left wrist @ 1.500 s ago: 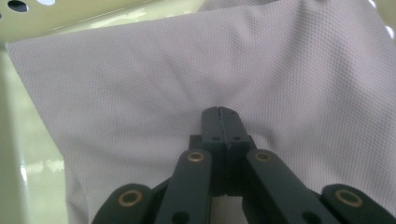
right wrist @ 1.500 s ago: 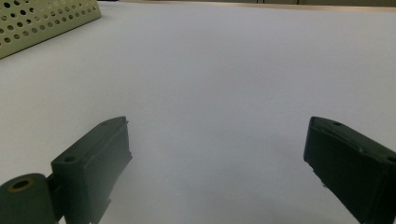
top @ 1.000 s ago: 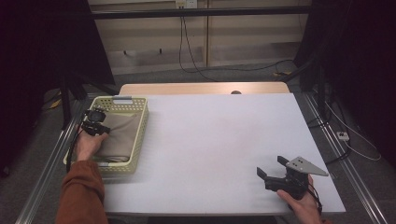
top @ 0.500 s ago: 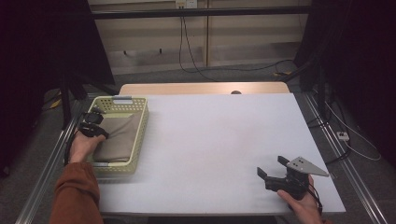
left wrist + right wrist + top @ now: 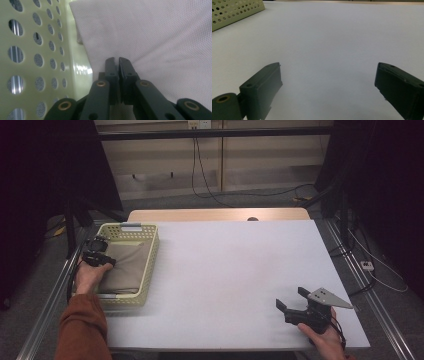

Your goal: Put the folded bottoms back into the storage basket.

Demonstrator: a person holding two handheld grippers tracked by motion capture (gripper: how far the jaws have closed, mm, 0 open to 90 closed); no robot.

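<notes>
A pale yellow perforated basket [image 5: 151, 251] stands at the table's left edge with a folded beige cloth [image 5: 125, 267] inside. My left gripper [image 5: 102, 259] reaches into it from the left. In the left gripper view its tips [image 5: 117, 60] rest against the cloth [image 5: 162, 50] beside the basket wall [image 5: 32, 62]. The jaws have just been opening and stand a thin slit apart, with no cloth visible between them. My right gripper [image 5: 291, 298] sits low at the table's near right corner, open wide [image 5: 328, 68], nothing between its fingers.
The white table [image 5: 225, 270] stretches bare between the basket and my right gripper. A corner of the basket [image 5: 234, 10] shows far left in the right gripper view. A wooden strip [image 5: 215, 215] lines the far edge. Cables lie on the floor beyond.
My left hand has shifted slightly toward me along the basket's left side. The right hand and its gripper have stayed still.
</notes>
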